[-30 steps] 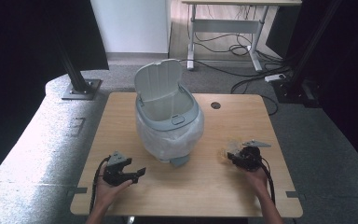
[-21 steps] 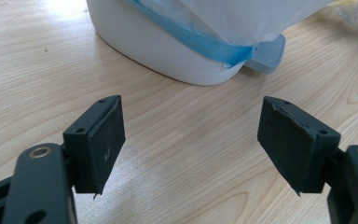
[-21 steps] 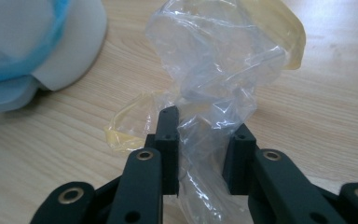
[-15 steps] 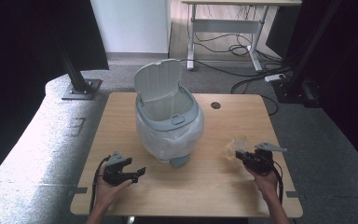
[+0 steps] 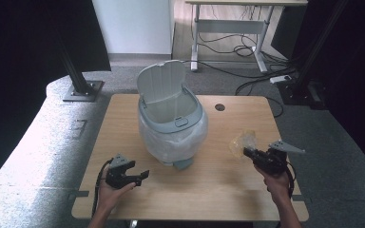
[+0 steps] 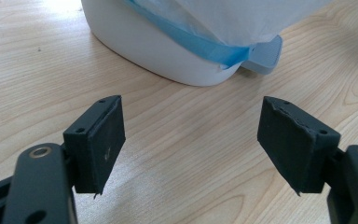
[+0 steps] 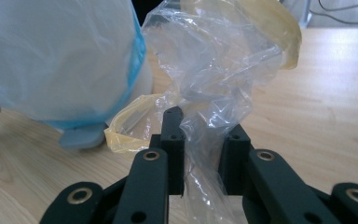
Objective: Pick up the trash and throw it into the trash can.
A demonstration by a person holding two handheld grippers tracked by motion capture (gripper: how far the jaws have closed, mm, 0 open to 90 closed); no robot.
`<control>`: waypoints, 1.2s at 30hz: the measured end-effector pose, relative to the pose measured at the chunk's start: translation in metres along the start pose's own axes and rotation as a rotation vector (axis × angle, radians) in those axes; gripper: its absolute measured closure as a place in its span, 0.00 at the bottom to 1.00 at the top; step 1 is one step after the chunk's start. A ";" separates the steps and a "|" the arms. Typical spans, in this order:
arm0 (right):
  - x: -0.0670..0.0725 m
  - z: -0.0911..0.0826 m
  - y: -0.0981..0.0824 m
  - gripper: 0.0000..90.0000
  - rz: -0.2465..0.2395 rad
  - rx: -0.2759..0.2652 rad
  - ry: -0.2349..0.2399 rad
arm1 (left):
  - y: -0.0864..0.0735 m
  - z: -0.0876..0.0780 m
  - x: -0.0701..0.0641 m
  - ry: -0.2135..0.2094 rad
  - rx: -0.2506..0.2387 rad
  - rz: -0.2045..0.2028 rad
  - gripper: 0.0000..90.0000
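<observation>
A pale blue pedal bin (image 5: 173,124) with a white liner stands mid-table, lid up; its base (image 6: 168,51) and pedal (image 6: 265,52) fill the top of the left gripper view. My right gripper (image 5: 248,153) is at the table's right, shut on a crumpled clear plastic bag with a yellow rim (image 5: 243,141). In the right gripper view the bag (image 7: 223,74) bulges up between the nearly closed jaws (image 7: 204,140), the bin (image 7: 60,60) behind at left. My left gripper (image 5: 140,176) rests near the front left, open, nothing between its pads (image 6: 103,140).
The wooden table (image 5: 247,190) has a cable hole (image 5: 220,107) at the back right. Beyond it are a desk frame with cables on the floor (image 5: 237,38) and a black stand base (image 5: 81,90) at the left.
My right gripper has shifted slightly right and toward the front, drawing the plastic bag with it. The left gripper has stayed put.
</observation>
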State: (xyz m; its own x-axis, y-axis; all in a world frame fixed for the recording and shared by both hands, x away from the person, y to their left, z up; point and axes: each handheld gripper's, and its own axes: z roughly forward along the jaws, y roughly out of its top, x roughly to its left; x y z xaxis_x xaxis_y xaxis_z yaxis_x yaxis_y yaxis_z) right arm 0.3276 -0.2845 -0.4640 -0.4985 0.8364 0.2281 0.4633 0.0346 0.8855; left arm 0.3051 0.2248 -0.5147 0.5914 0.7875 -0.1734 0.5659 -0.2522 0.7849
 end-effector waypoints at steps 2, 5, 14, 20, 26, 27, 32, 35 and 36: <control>0.004 -0.003 0.005 0.85 -0.010 -0.012 0.006 | 0.000 0.000 0.000 -0.001 -0.001 0.000 0.26; 0.010 -0.009 0.014 0.85 -0.022 -0.037 0.023 | 0.000 0.000 0.000 0.000 0.003 0.001 0.26; 0.027 -0.020 0.039 0.85 -0.031 -0.095 0.078 | 0.000 0.001 0.000 -0.002 0.006 0.002 0.26; 0.034 -0.024 0.049 0.85 -0.042 -0.124 0.091 | 0.000 0.000 0.001 -0.002 0.005 0.000 0.26; 0.042 -0.027 0.062 0.86 -0.058 -0.147 0.101 | 0.000 0.001 0.002 -0.004 0.009 0.000 0.26; 0.043 -0.027 0.064 0.86 -0.061 -0.150 0.103 | 0.000 0.001 0.002 -0.004 0.009 -0.001 0.26; 0.050 -0.027 0.071 0.86 -0.085 -0.164 0.116 | -0.002 0.001 0.002 -0.006 0.009 -0.005 0.26; 0.055 -0.027 0.077 0.86 -0.093 -0.169 0.124 | -0.001 0.001 0.002 -0.006 0.007 -0.007 0.26; 0.056 -0.026 0.080 0.86 -0.096 -0.172 0.127 | -0.001 0.001 0.002 -0.007 0.006 -0.008 0.26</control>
State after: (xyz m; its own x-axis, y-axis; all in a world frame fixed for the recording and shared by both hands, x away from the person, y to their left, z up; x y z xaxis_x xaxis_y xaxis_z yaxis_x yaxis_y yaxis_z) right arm 0.3172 -0.2490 -0.3701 -0.6273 0.7579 0.1791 0.2833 0.0078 0.9590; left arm 0.3059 0.2264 -0.5165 0.5904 0.7858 -0.1840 0.5741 -0.2487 0.7801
